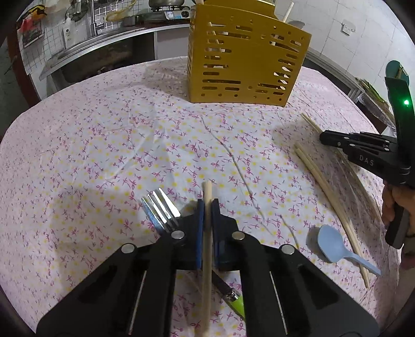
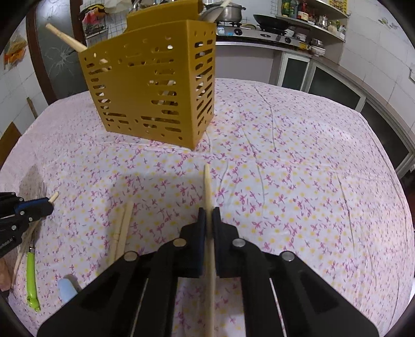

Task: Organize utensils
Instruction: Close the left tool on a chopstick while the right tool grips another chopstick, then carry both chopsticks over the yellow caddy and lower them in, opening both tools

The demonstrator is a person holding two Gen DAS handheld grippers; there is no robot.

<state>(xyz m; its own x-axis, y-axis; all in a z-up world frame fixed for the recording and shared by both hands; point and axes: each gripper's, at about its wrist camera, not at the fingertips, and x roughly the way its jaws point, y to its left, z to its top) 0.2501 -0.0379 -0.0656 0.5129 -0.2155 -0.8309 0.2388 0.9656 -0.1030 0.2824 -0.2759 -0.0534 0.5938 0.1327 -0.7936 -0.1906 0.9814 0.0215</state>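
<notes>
In the left wrist view my left gripper [image 1: 207, 206] is shut on a wooden chopstick [image 1: 206, 190], low over the flowered tablecloth [image 1: 103, 145]. A steel fork [image 1: 161, 207] lies just left of its fingers, and a green-handled knife [image 1: 234, 298] lies beneath them. In the right wrist view my right gripper [image 2: 209, 215] is shut on another chopstick [image 2: 207, 181]. Ahead of both stands the yellow slotted utensil holder [image 1: 246, 59] [image 2: 155, 88], with chopsticks and a spoon in it. Two loose chopsticks [image 1: 329, 197] [image 2: 122, 233] and a pale blue spoon [image 1: 334, 243] lie between the grippers.
The table is round, and its cloth-covered edge [image 2: 376, 145] falls away on the right. Behind it are a steel sink [image 1: 85, 49], a stove with a pot [image 2: 230, 13] and a wok [image 2: 272, 23], and shelves. A hand [image 1: 396, 204] holds the right gripper's handle.
</notes>
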